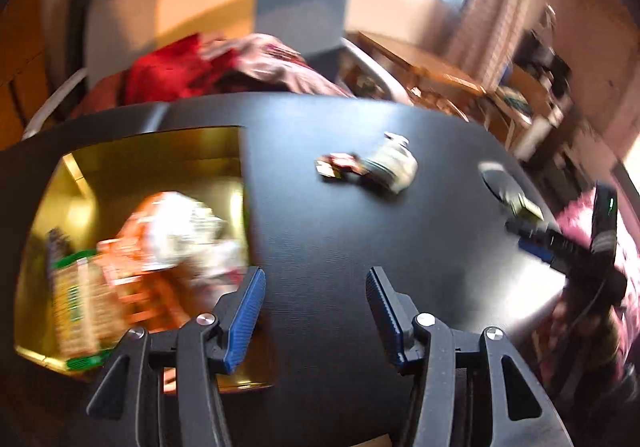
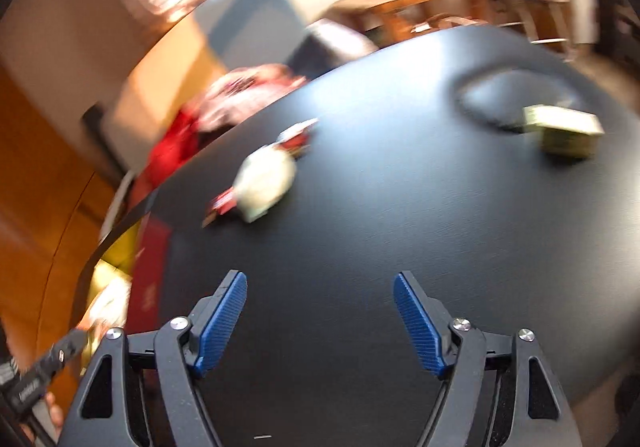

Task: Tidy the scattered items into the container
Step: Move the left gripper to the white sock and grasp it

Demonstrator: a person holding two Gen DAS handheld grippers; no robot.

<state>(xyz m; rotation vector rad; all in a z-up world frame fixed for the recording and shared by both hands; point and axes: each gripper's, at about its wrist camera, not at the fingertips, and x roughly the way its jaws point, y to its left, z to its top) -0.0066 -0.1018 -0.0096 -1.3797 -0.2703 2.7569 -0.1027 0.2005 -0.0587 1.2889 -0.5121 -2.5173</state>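
Both frames are motion-blurred. The left gripper (image 1: pixel 316 311) has its fingers spread wide with nothing between them, above the black table (image 1: pixel 360 247) just right of the gold box (image 1: pixel 160 151). The right gripper (image 2: pixel 320 323) is also spread wide and empty, over bare tabletop.

The gold box sits at 9 o'clock in the left wrist view and already holds snack packets: an orange-and-white bag (image 1: pixel 168 231) and a green-and-tan pack (image 1: pixel 74 307). Items outside the box: a white crumpled packet (image 1: pixel 390 167) with a small red wrapper (image 1: pixel 336 163) touching it, at 12 to 1 o'clock, and a small olive-gold carton (image 2: pixel 564 131) at 2 o'clock in the right wrist view, beside a round dark disc (image 2: pixel 504 95).

Judgement: partway through; some items in, three apparently out, both grippers free between picks. The next move calls for reaching forward to the white packet or red wrapper; they touch, so the fingers must straddle only one. The carton is well apart, nearer the right gripper.

Writing: none readable; the packet print and the box's red side (image 2: pixel 150 275) are smeared.
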